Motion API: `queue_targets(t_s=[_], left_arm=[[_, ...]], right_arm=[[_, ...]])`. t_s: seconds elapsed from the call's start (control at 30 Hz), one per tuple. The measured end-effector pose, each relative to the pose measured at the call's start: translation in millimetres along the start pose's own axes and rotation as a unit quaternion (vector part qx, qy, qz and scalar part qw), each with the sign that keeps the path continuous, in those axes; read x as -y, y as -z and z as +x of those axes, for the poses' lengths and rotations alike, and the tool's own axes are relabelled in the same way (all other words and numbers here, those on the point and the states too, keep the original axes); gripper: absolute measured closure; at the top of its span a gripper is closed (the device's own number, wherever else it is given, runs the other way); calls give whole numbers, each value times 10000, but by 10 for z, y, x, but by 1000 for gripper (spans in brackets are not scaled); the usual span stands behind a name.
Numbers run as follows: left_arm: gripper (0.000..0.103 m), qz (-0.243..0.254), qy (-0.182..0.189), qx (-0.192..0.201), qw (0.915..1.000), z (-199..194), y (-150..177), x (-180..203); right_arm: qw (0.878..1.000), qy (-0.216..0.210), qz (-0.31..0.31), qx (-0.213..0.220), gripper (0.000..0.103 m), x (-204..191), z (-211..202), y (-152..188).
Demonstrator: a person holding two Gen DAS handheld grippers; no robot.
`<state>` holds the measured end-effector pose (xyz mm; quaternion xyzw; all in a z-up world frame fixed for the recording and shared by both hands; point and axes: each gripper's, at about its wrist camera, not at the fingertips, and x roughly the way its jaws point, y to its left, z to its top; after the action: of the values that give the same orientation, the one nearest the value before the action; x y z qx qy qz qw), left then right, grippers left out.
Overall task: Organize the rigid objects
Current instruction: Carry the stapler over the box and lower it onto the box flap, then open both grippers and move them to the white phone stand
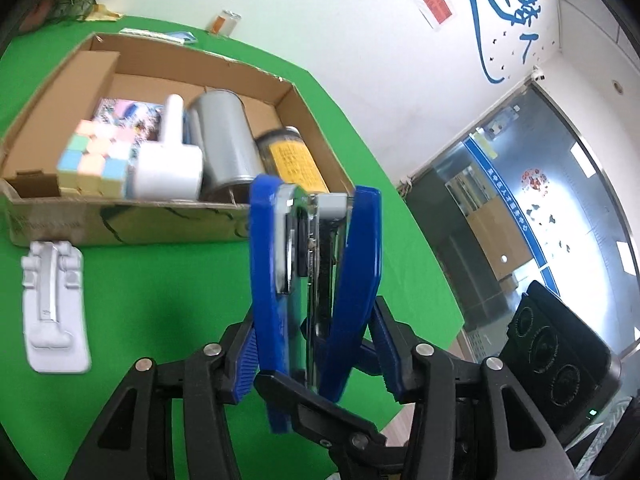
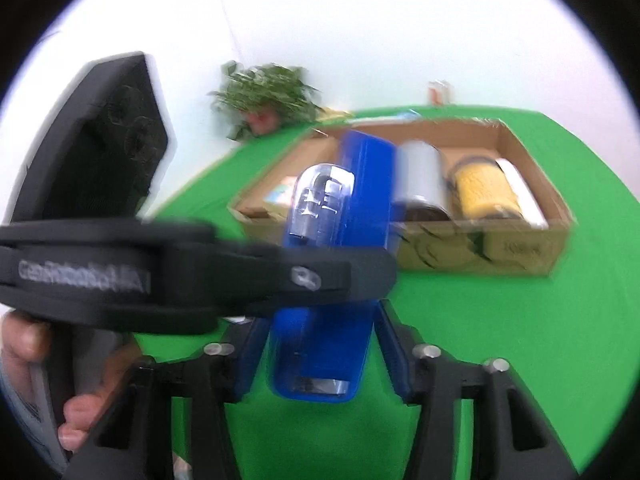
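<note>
A: Above the green table point(image 1: 160, 304), at six o'clock from the cardboard box point(image 1: 120, 224), a blue stapler point(image 1: 312, 264) hangs between both tools. The left gripper point(image 1: 316, 356) pinches its arms from the sides; the right gripper point(image 2: 316, 356) clamps its body.

B: How will it handle?

A: Likely stiff and fairly heavy, with slick plastic and a hinge that may swing open. Holding the body near the hinge looks safest. The silver can point(image 1: 224, 140) and pastel cube point(image 1: 96, 160) already lie in the box.
</note>
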<state>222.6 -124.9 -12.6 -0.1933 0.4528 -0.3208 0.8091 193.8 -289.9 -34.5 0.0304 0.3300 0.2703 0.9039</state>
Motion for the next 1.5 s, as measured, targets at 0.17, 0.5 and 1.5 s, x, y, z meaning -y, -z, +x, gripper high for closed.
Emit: queue_targets(t_s=[0.17, 0.5, 1.5], left_arm=[[56, -257, -64, 140, 9996, -173, -129, -232], [56, -255, -265, 546, 9978, -652, -802, -596], [13, -509, -1501, 1061, 9816, -1172, -1711, -2006]], right_arm=[[9998, -157, -133, -80, 60, -135, 196, -152], [9987, -437, -240, -88, 60, -390, 618, -810], [9988, -296, -3, -391, 1, -696, 1714, -1479]])
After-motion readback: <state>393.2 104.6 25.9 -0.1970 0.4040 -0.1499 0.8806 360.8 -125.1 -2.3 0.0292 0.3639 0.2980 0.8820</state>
